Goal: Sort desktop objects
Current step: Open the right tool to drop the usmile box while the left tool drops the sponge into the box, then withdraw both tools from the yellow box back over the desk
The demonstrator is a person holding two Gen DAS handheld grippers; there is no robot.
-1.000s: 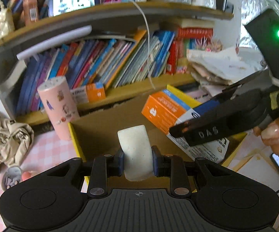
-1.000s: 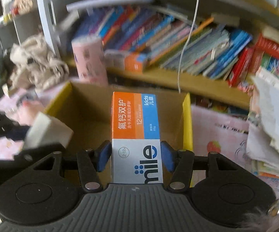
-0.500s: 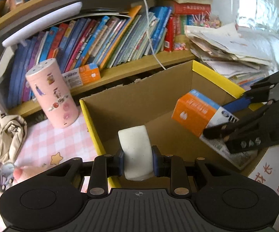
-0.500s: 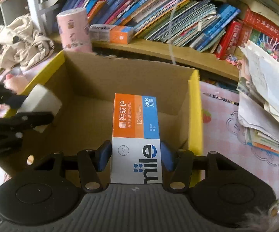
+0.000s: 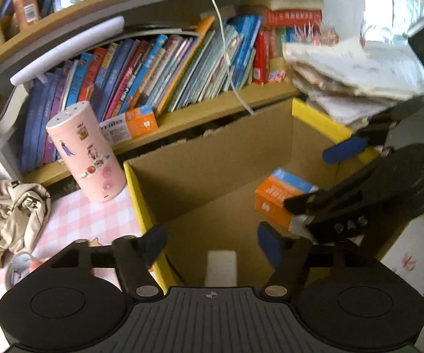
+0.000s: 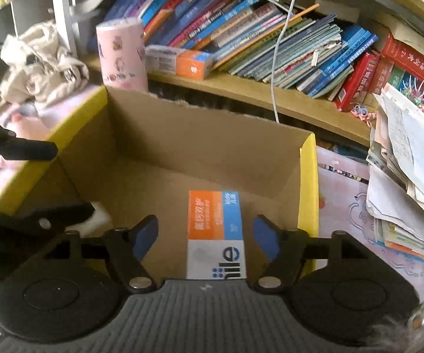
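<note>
Reading the visible print first: the orange, blue and white box point(image 6: 215, 232) shows the letters "ile" on its white end, with blurred Chinese characters on the orange panel. A second box of the same colours point(image 5: 129, 125) on the bookshelf reads "mile". The right gripper's body carries the letters "DAS" in the left wrist view.

Count: two grippers, two orange-and-white boxes, one white block point(image 5: 221, 267), one cardboard box point(image 6: 307, 182) with yellow rim tape, one pink cylinder point(image 5: 87, 151) with stickers.

Left gripper point(image 5: 212, 245): fingers spread wide, grasping nothing. The white block lies on the floor of the cardboard box, between and below the fingers, touching neither.

Right gripper point(image 6: 204, 235): fingers likewise released. The orange, blue and white box lies flat on the floor of the cardboard box, near its right wall.

Change from half a second ago: both grippers then clamped their items above the cardboard box; both have since let go, and both items now rest inside it.

The pink cylinder stands on the pink checked surface point(image 5: 73, 220), just beside the cardboard box's left rear corner.
</note>
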